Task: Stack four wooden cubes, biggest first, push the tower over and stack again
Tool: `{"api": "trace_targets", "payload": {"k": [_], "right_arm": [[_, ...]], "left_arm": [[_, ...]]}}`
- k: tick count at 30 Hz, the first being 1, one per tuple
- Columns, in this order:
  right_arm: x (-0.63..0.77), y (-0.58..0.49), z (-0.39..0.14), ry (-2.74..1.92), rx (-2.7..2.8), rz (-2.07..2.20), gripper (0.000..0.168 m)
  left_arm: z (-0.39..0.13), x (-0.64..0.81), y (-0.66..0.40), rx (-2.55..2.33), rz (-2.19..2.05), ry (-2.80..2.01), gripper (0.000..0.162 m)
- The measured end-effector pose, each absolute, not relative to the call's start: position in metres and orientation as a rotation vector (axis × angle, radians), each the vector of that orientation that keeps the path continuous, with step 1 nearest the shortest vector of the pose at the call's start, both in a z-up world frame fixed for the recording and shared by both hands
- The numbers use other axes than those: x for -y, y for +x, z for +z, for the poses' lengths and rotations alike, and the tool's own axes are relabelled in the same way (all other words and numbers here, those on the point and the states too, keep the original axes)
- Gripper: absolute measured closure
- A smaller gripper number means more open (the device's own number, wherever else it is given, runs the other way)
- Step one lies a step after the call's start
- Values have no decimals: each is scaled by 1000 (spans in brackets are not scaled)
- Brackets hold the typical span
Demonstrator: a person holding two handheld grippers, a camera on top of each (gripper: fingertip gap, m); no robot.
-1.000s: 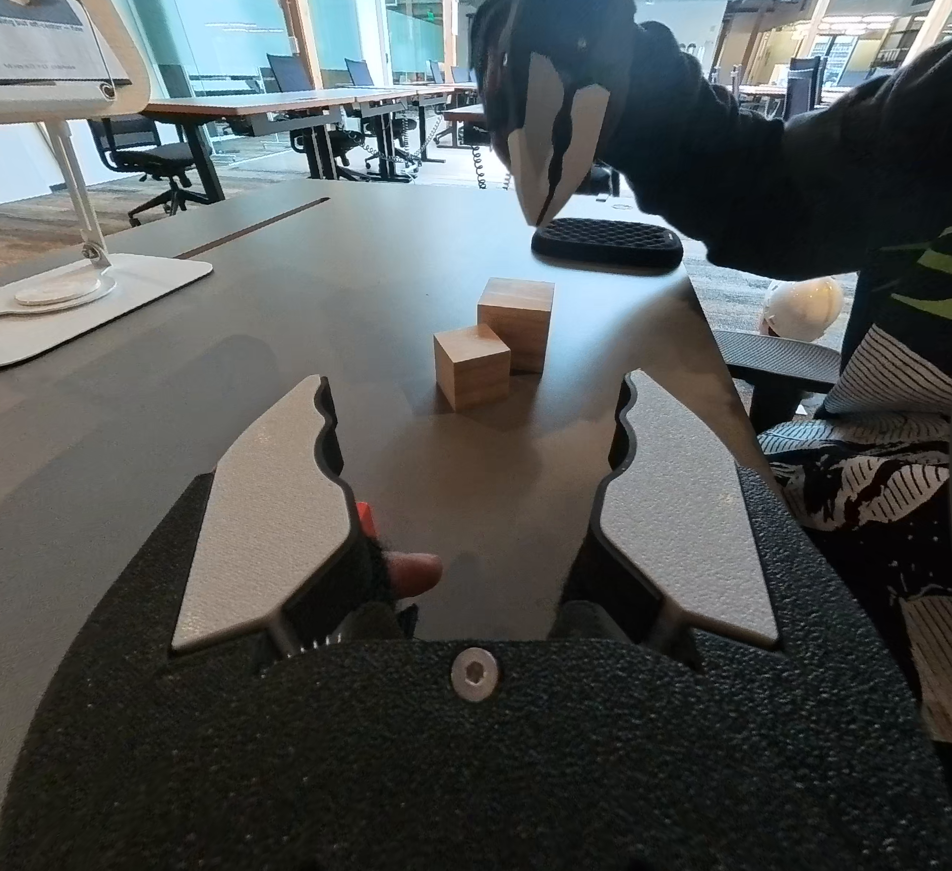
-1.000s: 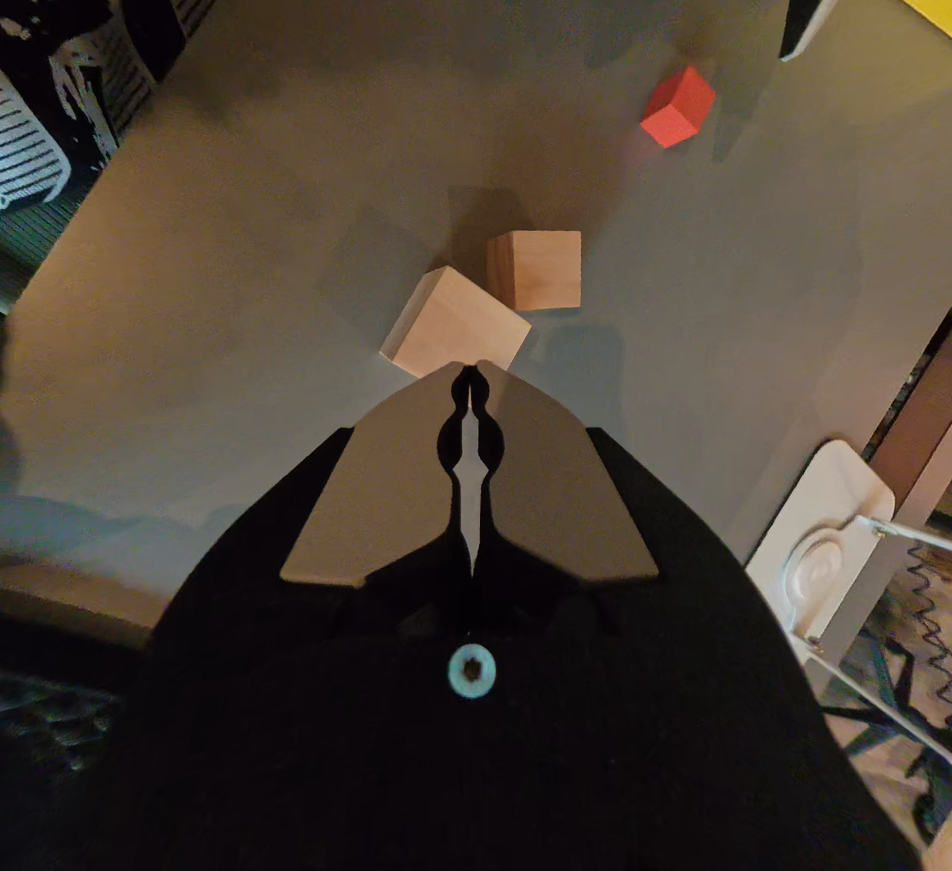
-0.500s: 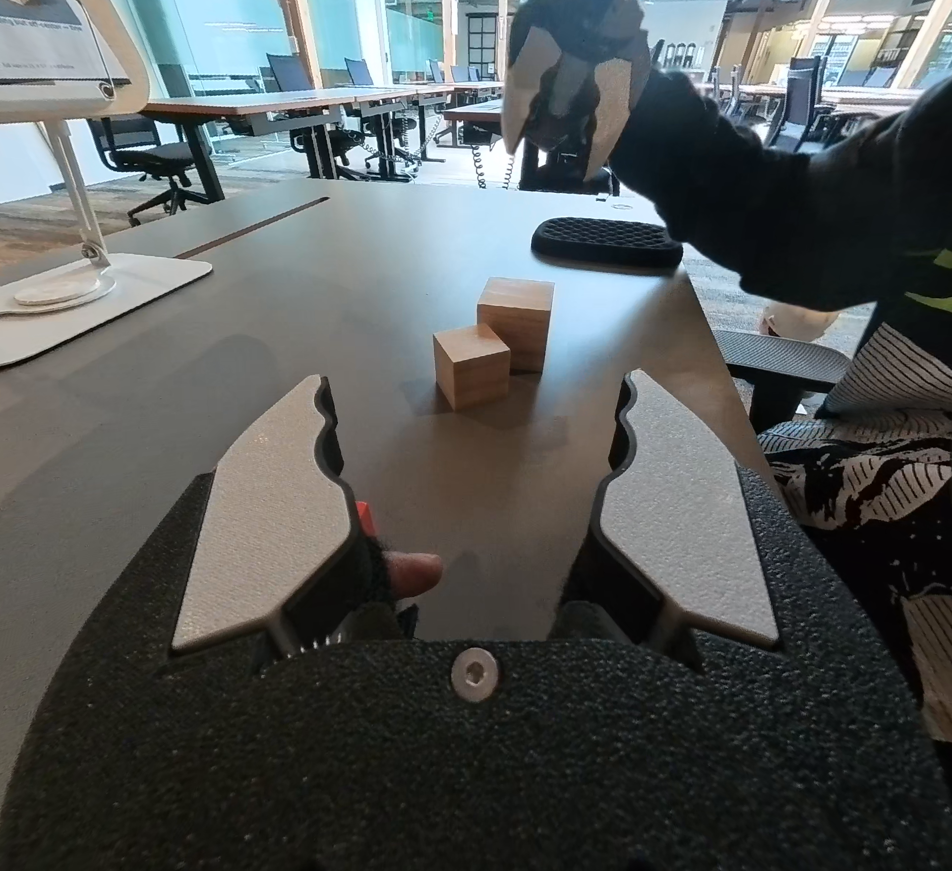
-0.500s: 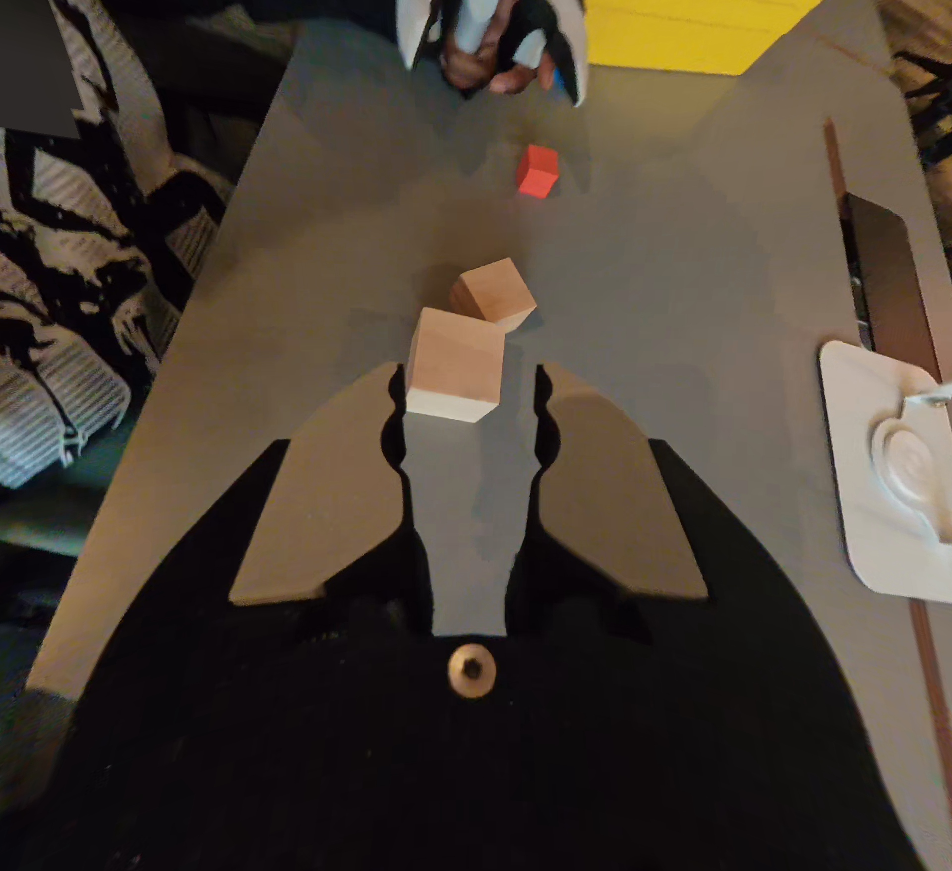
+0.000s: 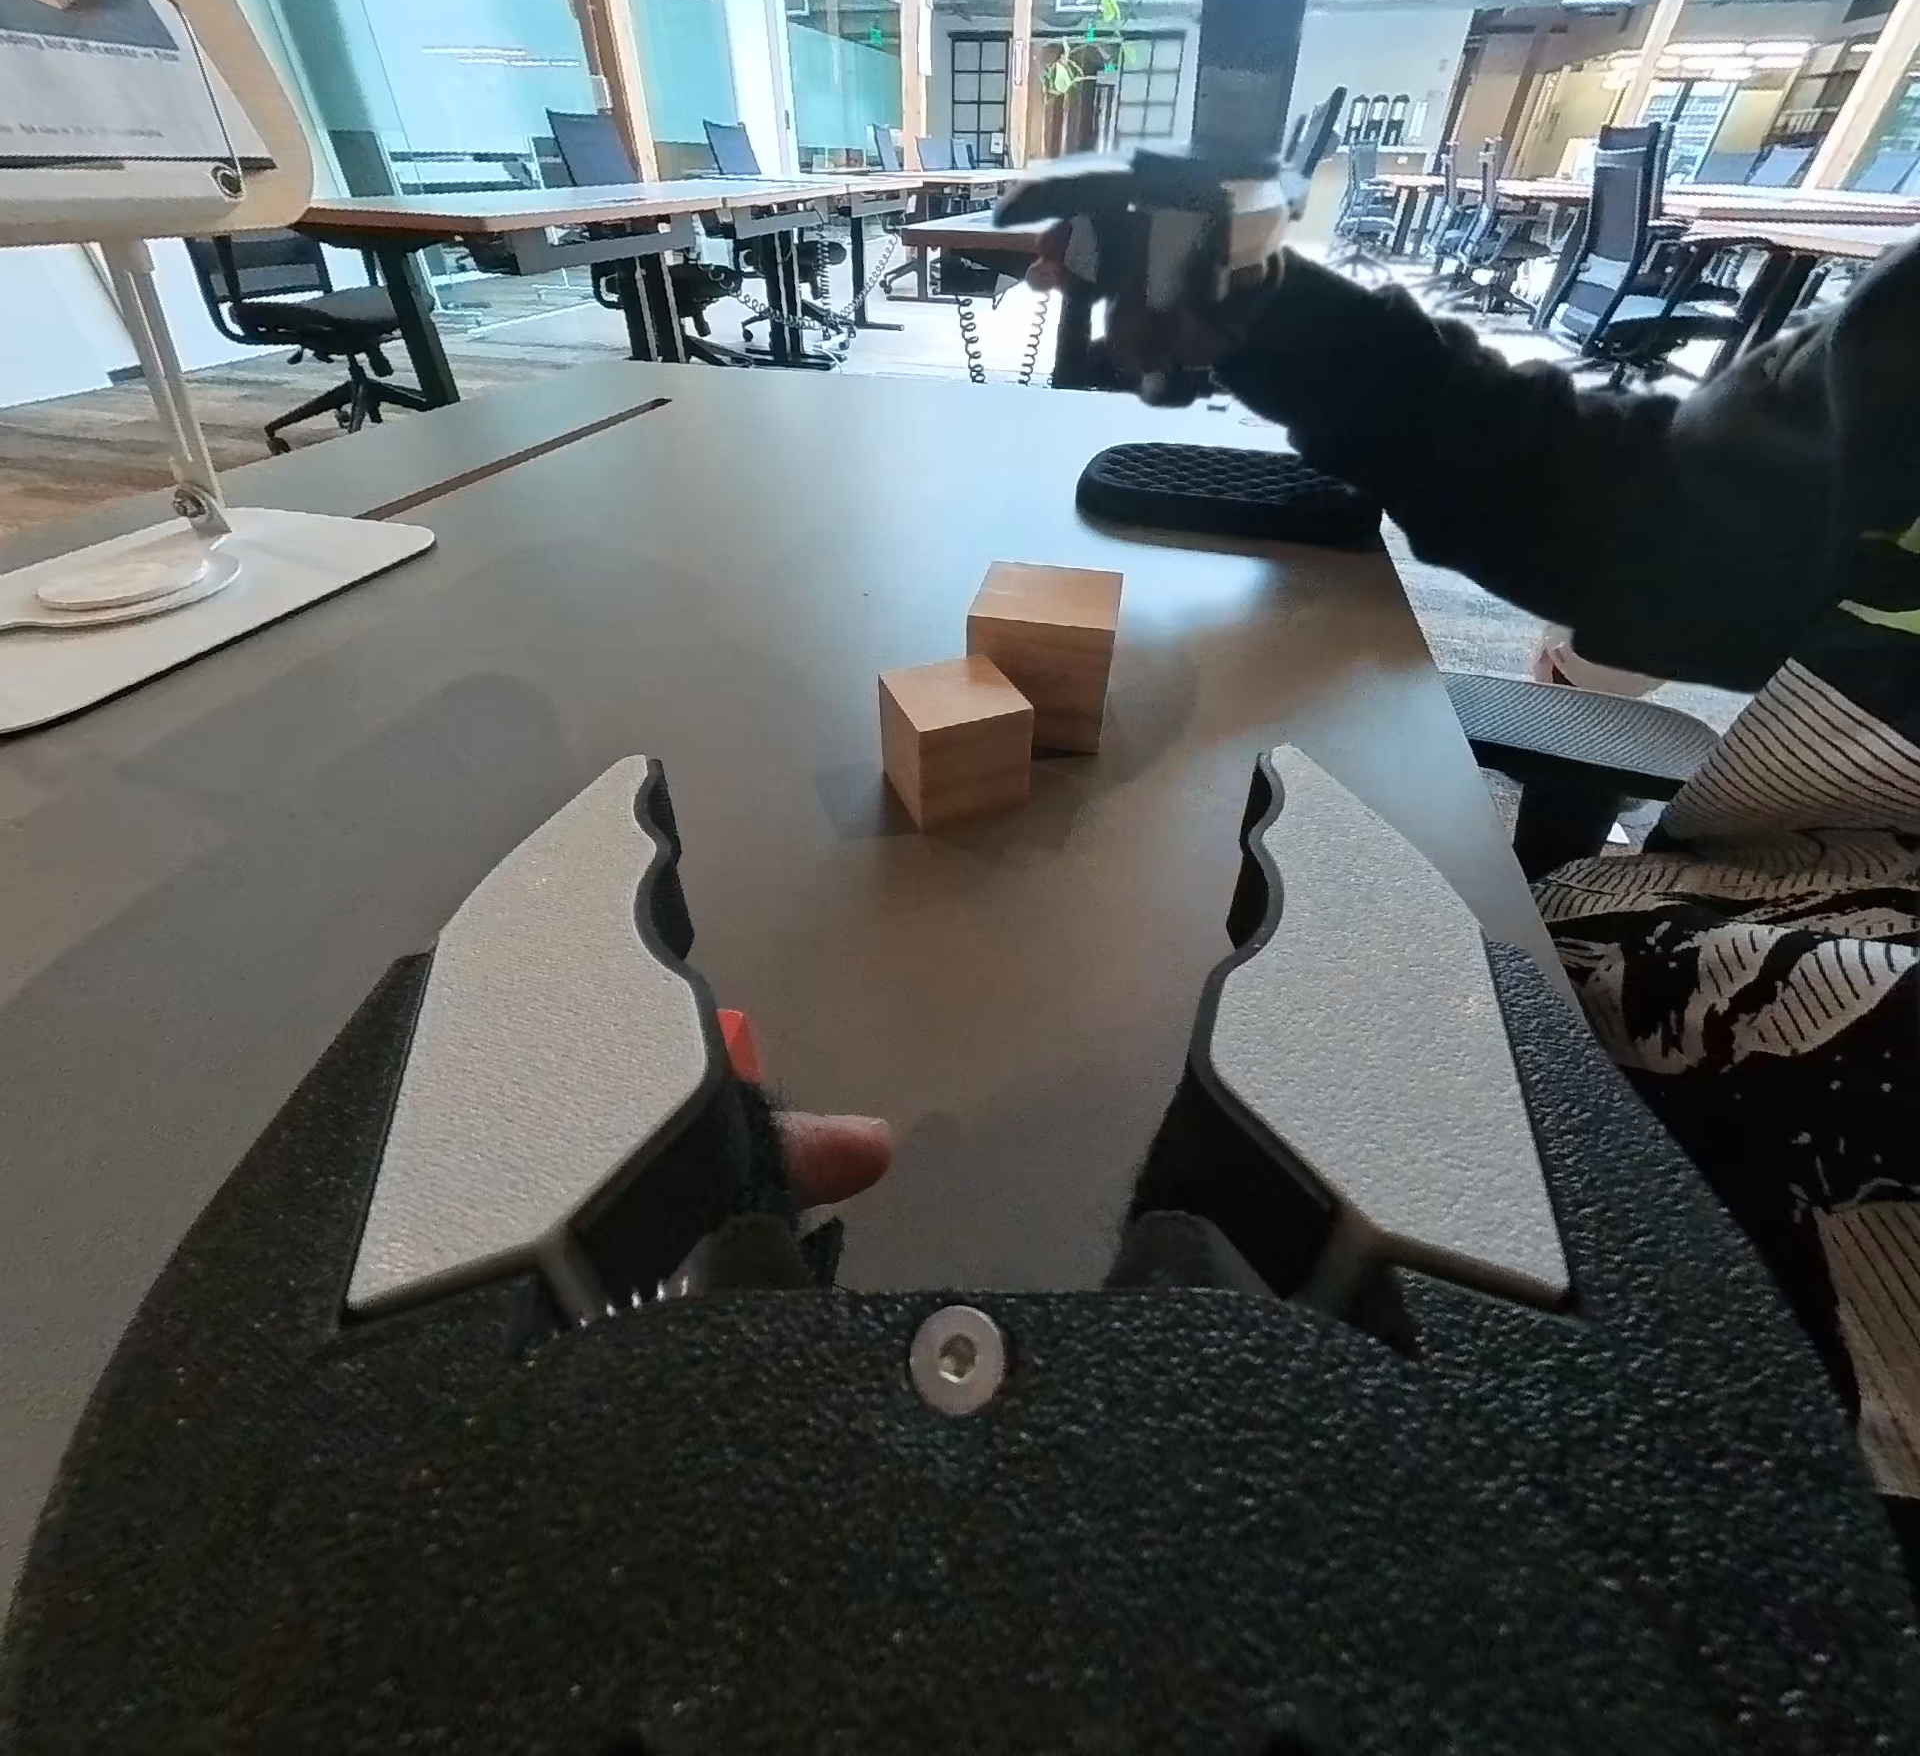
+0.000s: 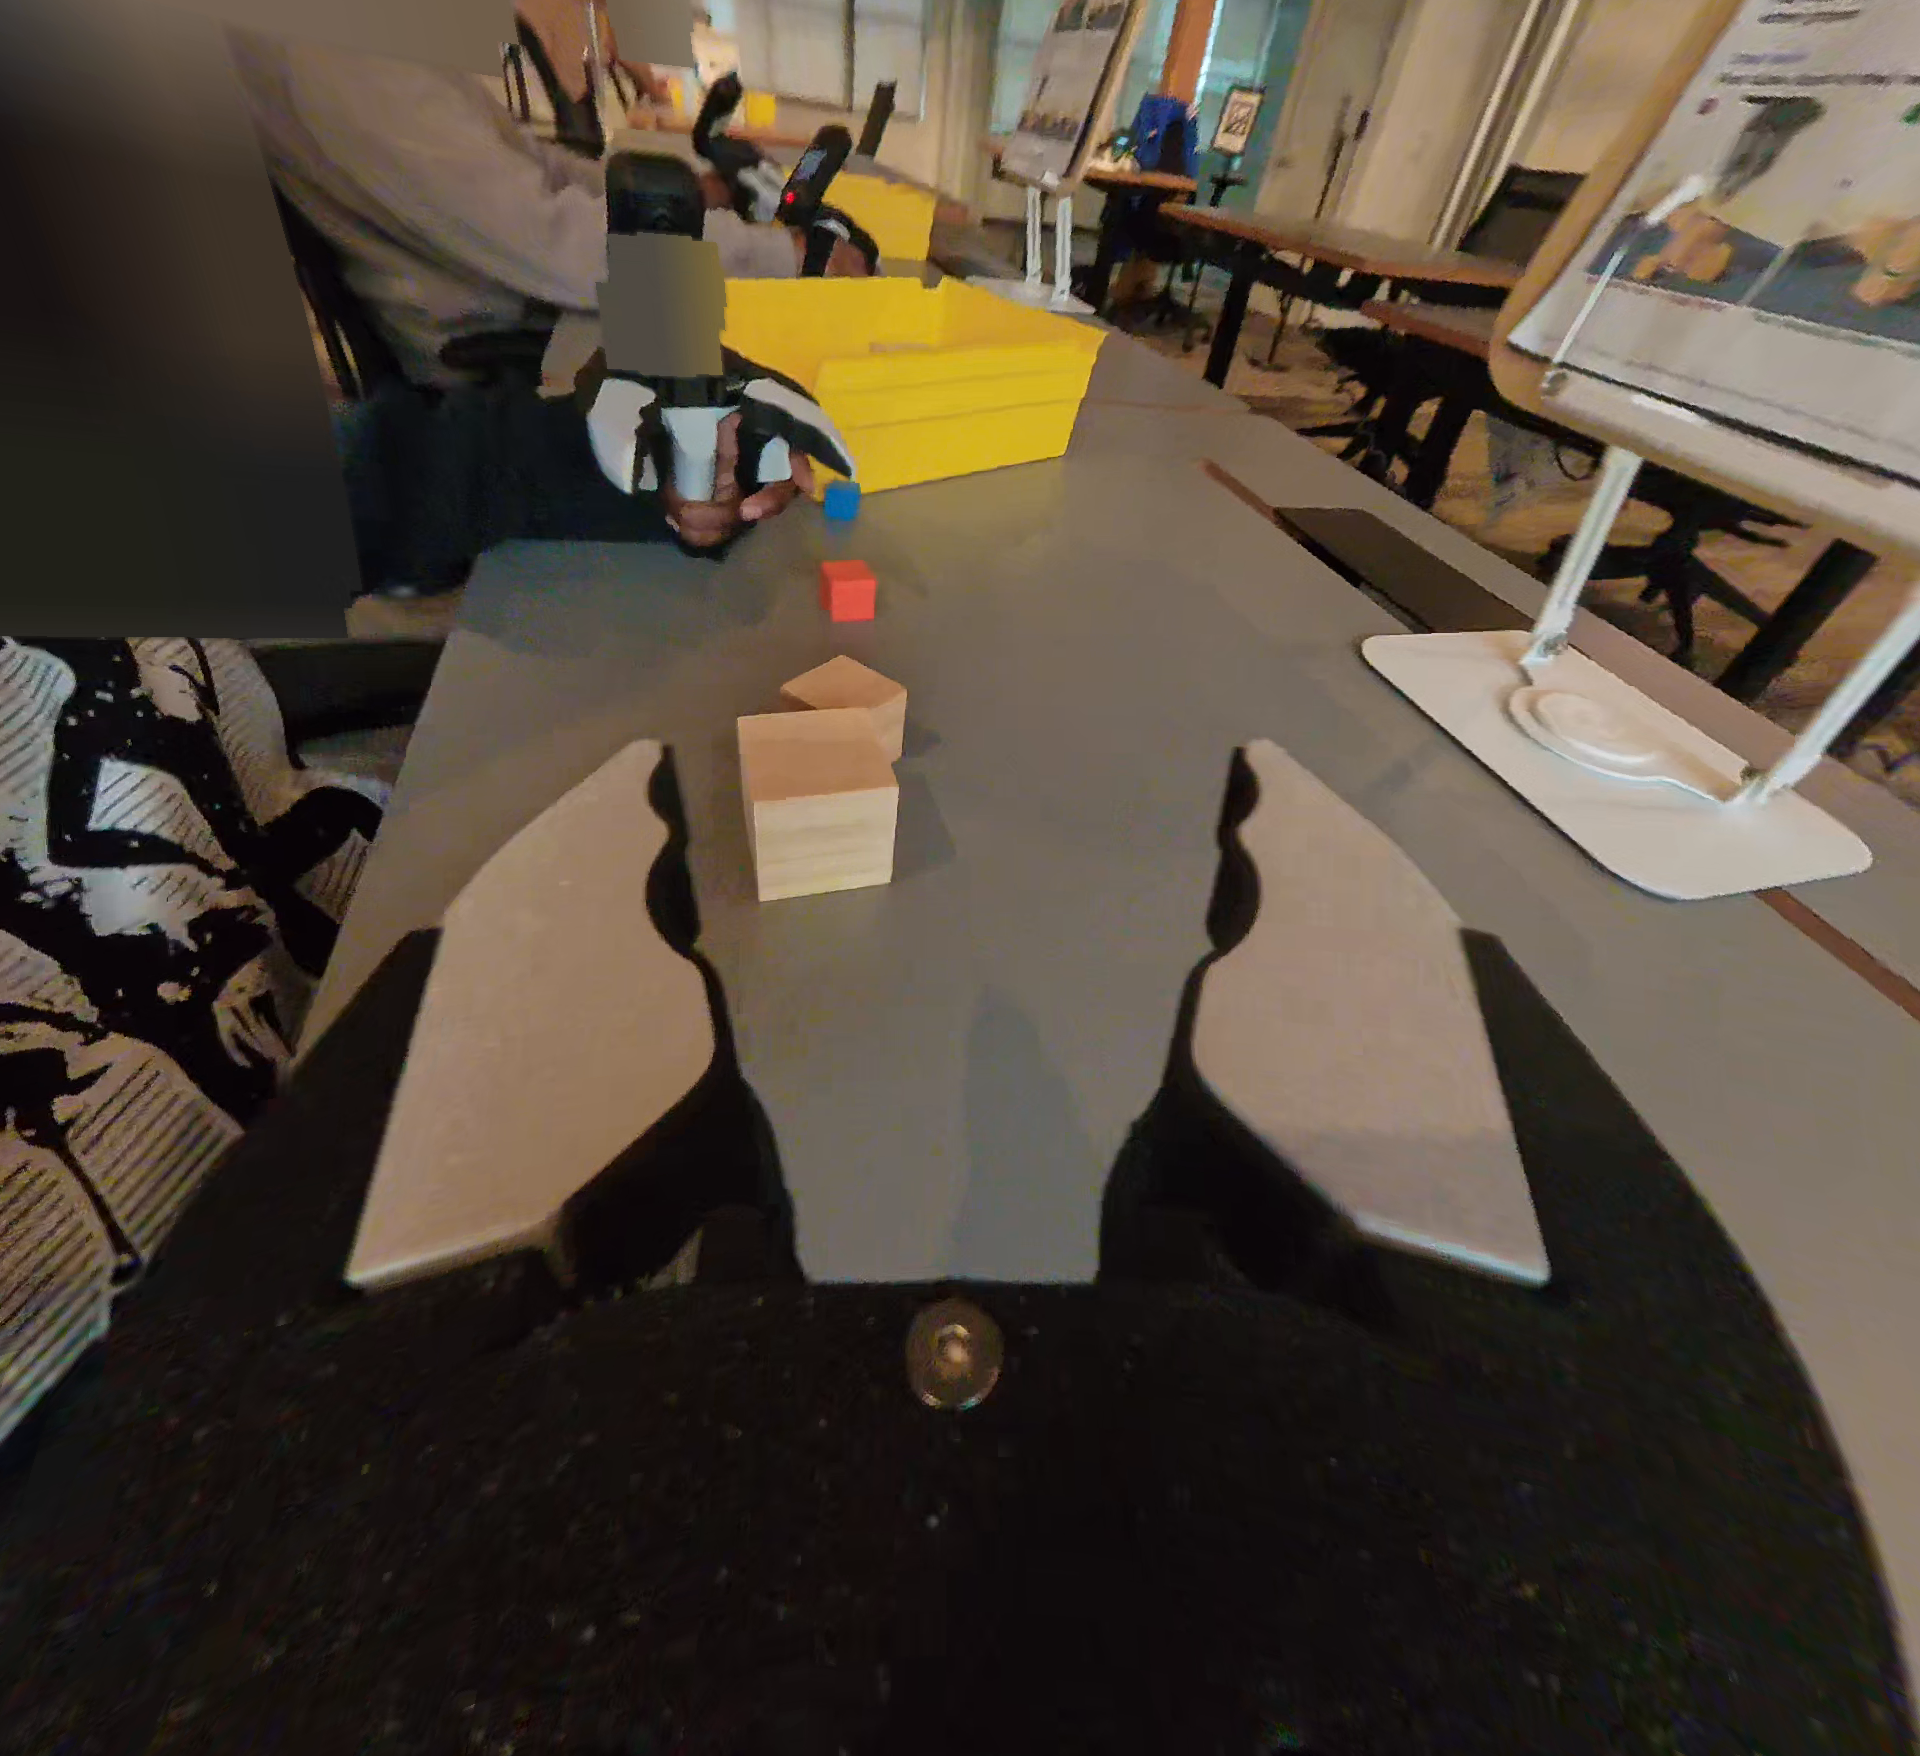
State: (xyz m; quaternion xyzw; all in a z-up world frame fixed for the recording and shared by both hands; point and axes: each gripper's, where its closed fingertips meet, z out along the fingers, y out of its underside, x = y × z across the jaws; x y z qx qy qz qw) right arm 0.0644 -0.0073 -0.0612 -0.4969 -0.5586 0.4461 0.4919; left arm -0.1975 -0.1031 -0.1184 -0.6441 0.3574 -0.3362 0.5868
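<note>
Two plain wooden cubes stand touching on the dark grey table. The larger cube [image 5: 1044, 657] is behind the smaller cube [image 5: 954, 740] in the left wrist view. In the right wrist view the larger cube [image 6: 821, 807] is nearer and the smaller cube [image 6: 847, 698] behind it. A small red cube [image 6: 847, 589] and a small blue cube [image 6: 842, 499] lie farther along the table. My left gripper [image 5: 958, 766] is open and empty, low over the table, facing the cubes. My right gripper [image 6: 948, 750] is open and empty, held above the table's other end. It looks blurred in the left wrist view [image 5: 1143, 252].
A yellow bin [image 6: 935, 387] stands at the far end beside my left gripper [image 6: 717, 459]. A white sign stand base [image 6: 1621, 771] sits at the table's side. A black mesh pad [image 5: 1226, 491] lies near the table edge. A person sits at another table beyond.
My right gripper has gone from shut to wide open and has tilted up from looking down at the cubes to looking along the table. The left gripper and the cubes have not moved.
</note>
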Motion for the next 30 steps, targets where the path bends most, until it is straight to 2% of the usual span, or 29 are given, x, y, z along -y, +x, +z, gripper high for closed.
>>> {"api": "trace_targets", "payload": {"k": [3,16,22,25,30], "right_arm": [[4,79,-69,-1222,1285,1118,59],[3,106,-88,-1130,1193,1160,49],[13,107,-90,-1081,1251,1196,65],[14,101,-100,-1127,1302,1179,59],[13,97,-107,-1170,1332,1183,61]], "left_arm": [[-119,103,-197,-834,-782,-1502,59],[-119,103,-197,-836,-782,-1501,57],[-118,102,-198,-824,-779,-1502,57],[-117,101,-199,-808,-778,-1499,56],[-100,99,-208,-732,-776,-1452,54]]}}
